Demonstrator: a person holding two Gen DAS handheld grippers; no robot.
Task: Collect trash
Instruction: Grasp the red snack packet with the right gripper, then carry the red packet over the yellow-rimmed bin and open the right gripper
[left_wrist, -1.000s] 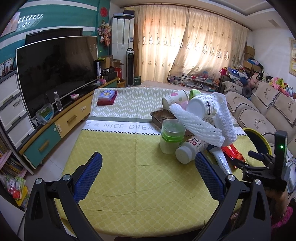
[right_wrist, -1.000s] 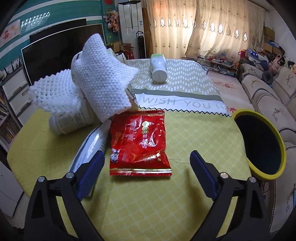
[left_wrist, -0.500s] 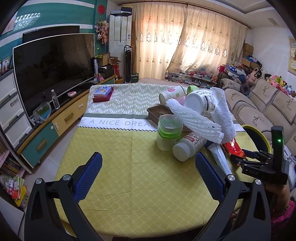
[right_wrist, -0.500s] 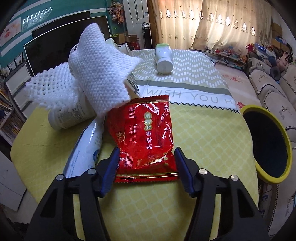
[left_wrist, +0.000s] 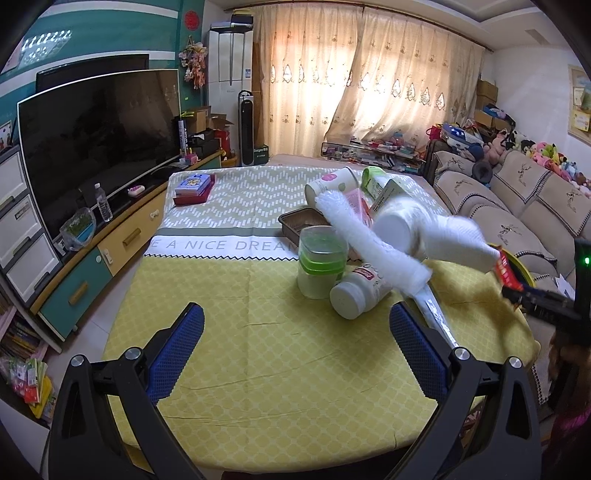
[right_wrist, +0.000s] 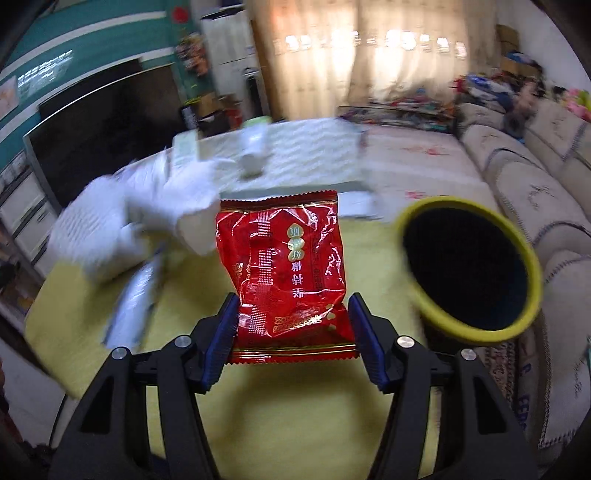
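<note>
My right gripper (right_wrist: 293, 332) is shut on a red snack wrapper (right_wrist: 288, 266) and holds it lifted above the yellow tablecloth (right_wrist: 295, 424). The wrapper also shows in the left wrist view (left_wrist: 508, 271), held by the right gripper (left_wrist: 517, 295) at the table's right edge. A yellow-rimmed black bin (right_wrist: 469, 269) stands just right of the wrapper. My left gripper (left_wrist: 295, 332) is open and empty over the near part of the table (left_wrist: 258, 350). A trash pile sits ahead: white foam netting (left_wrist: 373, 243), a white bottle (left_wrist: 356, 295), a green-lidded jar (left_wrist: 321, 266).
A silver-white tube (left_wrist: 432, 310) lies beside the pile. Paper cups (left_wrist: 328, 188) and a brown tray (left_wrist: 299, 223) sit further back, books (left_wrist: 194, 188) at the far left. A TV cabinet (left_wrist: 92, 254) stands left, a sofa (left_wrist: 517, 206) right.
My right gripper closed on the red wrapper, lifted it off the table and swung right toward the bin. The left gripper stayed open and drifted slightly.
</note>
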